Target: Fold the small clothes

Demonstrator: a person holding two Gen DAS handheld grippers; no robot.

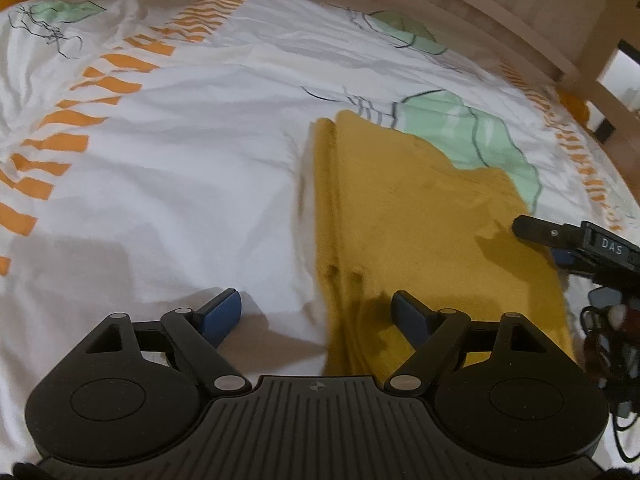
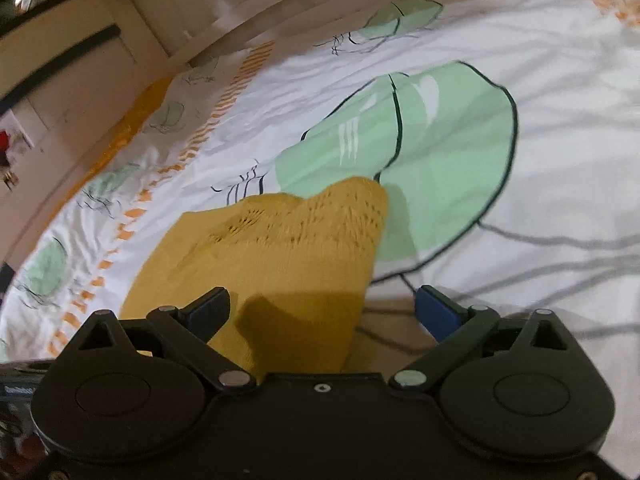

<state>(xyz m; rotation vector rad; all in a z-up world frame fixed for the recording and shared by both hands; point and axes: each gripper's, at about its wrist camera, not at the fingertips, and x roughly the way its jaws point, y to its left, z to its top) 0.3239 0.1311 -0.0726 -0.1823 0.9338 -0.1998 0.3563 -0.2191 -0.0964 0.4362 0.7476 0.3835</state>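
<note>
A mustard-yellow knitted garment (image 1: 404,216) lies flat on the bed, folded along its left edge into a thick doubled strip. My left gripper (image 1: 316,308) hangs open just above its near left edge, one blue pad over the white sheet and the other over the yellow knit. In the right wrist view the same garment (image 2: 280,248) shows its right edge and a lacy top corner. My right gripper (image 2: 324,304) is open, straddling that right edge with nothing pinched. Its black finger (image 1: 536,230) enters the left wrist view from the right.
The bed cover (image 1: 180,168) is white with orange dashes and green shapes. A wooden bed frame (image 1: 520,20) runs along the far side. Dark cables and a hand (image 1: 608,332) sit at the right edge. White sheet lies left of the garment.
</note>
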